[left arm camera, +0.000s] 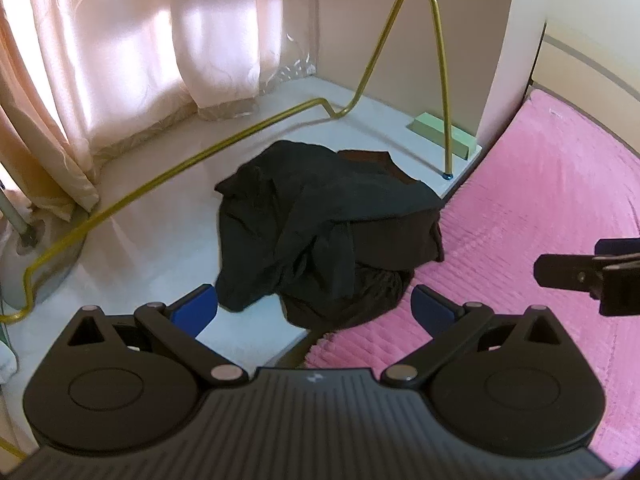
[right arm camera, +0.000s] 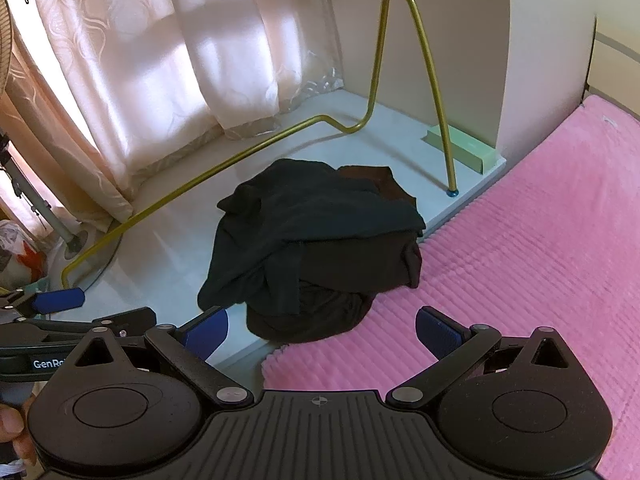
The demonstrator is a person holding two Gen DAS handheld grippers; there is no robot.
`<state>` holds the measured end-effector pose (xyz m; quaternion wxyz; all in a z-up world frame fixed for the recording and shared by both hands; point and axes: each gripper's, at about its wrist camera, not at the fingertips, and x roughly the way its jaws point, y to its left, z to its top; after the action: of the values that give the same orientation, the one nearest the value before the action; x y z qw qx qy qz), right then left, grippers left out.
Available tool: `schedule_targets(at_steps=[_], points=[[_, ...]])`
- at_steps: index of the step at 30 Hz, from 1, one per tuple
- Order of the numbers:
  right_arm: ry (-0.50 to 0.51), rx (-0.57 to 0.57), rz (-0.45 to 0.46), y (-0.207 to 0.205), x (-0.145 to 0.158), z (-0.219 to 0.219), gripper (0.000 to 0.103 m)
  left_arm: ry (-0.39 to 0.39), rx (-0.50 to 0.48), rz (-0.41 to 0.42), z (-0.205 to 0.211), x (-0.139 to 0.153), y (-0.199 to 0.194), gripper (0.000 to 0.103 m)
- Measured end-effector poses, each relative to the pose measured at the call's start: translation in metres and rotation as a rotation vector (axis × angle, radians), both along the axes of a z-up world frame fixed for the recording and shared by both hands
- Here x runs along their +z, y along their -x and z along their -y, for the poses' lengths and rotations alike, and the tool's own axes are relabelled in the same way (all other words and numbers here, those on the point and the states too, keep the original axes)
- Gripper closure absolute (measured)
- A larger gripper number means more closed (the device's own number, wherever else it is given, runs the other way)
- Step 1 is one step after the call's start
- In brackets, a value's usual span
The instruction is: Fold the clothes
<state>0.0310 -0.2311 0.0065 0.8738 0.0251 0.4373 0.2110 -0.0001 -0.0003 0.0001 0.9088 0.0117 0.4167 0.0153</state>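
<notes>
Nearest the lens in the left wrist view, the ribbed black body of the left gripper (left arm camera: pixel 314 308) is seen, with 2 round matte housings and 2 hinged black links ending in blue pads. Its jaws are spread wide and nothing is held between them. The same build is shown in the right wrist view for the right gripper (right arm camera: pixel 322 330), whose jaws are likewise spread wide and empty; the 2 grippers are held side by side, the left one's blue finger showing at the left edge of the right view.

Just beyond the open fingers of each gripper, a crumpled heap of black clothes (left arm camera: pixel 320 232) is found, apart from the pads and untouched. The cloth is matte, soft and deeply creased, bunched into a rounded mound with loose flaps draped over it, so no clear long axis can be told. A brownish-black layer is seen under the blacker top layer. The heap is set on a pale glossy ledge (left arm camera: pixel 160 248), with its near right edge spilling onto a pink blanket (left arm camera: pixel 540 208). The blanket is plush and ribbed in fine parallel rows, and it fills the right side of both views.

Behind the heap, a thin gold metal tube frame (left arm camera: pixel 440 80) is stood on the ledge, 1 leg tipped with a blue cap. A pale green rectangular block (left arm camera: pixel 444 134) is laid by that leg. Farthest off, peach patterned curtains (left arm camera: pixel 140 40) are hung in soft folds.
</notes>
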Motion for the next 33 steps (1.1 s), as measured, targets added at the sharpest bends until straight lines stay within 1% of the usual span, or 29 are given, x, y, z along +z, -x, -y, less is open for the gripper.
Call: schedule_targets(at_steps=[4,6,9,10,11,16,33], points=[[-0.006,0.004,-0.009,-0.003,-0.002,0.006,0.001,0.002,0.006,0.011,0.006,0.001,0.003,0.002],[0.026,0.003,0.005,0.002,0.000,-0.001,0.001,-0.006,0.008,0.036,0.013,-0.005,0.016,0.002],[0.020,0.002,0.005,0.006,-0.002,-0.003,0.001,0.053,0.010,-0.025,0.006,-0.007,0.009,0.002],[0.019,0.003,0.008,0.008,-0.003,-0.004,0.001,0.067,0.008,-0.036,-0.002,-0.006,0.006,0.002],[0.020,0.004,0.009,0.009,-0.003,-0.005,0.001,0.066,0.007,-0.036,-0.008,-0.010,0.006,0.002],[0.013,0.005,0.010,0.010,-0.004,-0.003,0.001,0.045,-0.011,-0.042,0.001,-0.006,0.005,0.002],[0.014,0.006,0.002,0.004,0.001,-0.007,0.001,0.043,-0.015,-0.047,0.003,-0.005,0.004,0.002]])
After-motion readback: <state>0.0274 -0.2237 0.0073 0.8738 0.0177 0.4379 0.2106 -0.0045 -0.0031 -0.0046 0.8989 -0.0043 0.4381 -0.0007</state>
